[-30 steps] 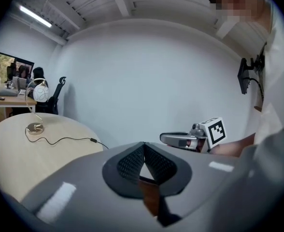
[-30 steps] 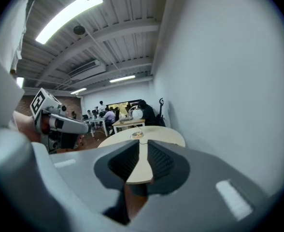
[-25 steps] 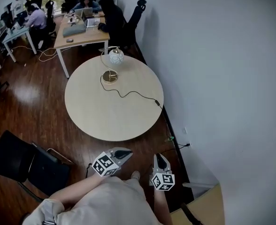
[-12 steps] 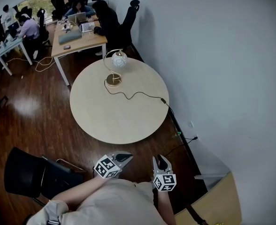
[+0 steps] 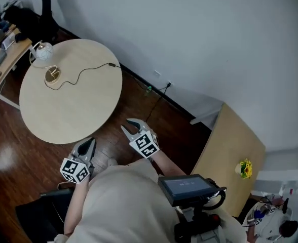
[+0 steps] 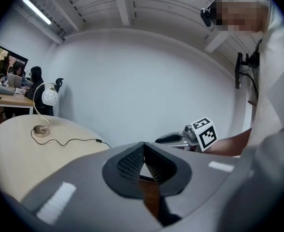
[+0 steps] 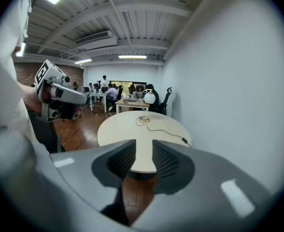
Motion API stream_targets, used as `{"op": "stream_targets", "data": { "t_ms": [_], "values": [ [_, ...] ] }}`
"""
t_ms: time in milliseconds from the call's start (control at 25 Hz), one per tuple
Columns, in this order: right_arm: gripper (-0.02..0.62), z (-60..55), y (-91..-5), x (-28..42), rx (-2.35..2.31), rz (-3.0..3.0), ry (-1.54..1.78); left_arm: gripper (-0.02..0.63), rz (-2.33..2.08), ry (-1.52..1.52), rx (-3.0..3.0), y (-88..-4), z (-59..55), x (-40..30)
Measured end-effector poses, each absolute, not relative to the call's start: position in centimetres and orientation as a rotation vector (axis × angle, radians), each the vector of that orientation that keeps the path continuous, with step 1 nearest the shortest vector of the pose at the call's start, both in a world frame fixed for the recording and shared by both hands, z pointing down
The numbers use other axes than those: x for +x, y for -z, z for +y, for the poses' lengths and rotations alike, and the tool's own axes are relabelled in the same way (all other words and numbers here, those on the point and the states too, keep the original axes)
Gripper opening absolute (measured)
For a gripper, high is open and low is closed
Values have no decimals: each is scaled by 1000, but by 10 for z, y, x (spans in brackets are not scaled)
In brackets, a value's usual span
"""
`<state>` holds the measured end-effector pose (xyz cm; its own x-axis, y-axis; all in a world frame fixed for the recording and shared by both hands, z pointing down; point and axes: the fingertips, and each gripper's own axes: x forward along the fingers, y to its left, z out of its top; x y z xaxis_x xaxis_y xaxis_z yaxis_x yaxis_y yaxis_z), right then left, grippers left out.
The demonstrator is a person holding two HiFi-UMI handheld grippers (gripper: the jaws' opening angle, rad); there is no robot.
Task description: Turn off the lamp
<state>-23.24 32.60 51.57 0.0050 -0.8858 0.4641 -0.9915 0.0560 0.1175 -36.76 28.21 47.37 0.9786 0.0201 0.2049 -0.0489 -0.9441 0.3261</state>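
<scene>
— Where does the light come from?
— Ceiling strip lights [image 7: 132,57]. It falls soft and even, shadows are faint, and the white wall [image 5: 199,29] reads bright.
— Glare, blur?
— A pale sheen on the wooden floor [image 5: 3,156]. The head view is sharp. Both gripper views bulge like fisheyes and go black at the corners.

Left gripper [image 5: 88,146] jaws together; right gripper [image 5: 127,125] jaws just opened, empty.
</scene>
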Motion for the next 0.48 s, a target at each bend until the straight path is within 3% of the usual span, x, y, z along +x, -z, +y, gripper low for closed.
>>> {"op": "stream_targets", "data": {
  "t_ms": [480],
  "values": [
    [87, 322, -526, -251, 1964, -1894, -417, -18, 37, -375, 2792, -494, 279, -384]
  ]
}}
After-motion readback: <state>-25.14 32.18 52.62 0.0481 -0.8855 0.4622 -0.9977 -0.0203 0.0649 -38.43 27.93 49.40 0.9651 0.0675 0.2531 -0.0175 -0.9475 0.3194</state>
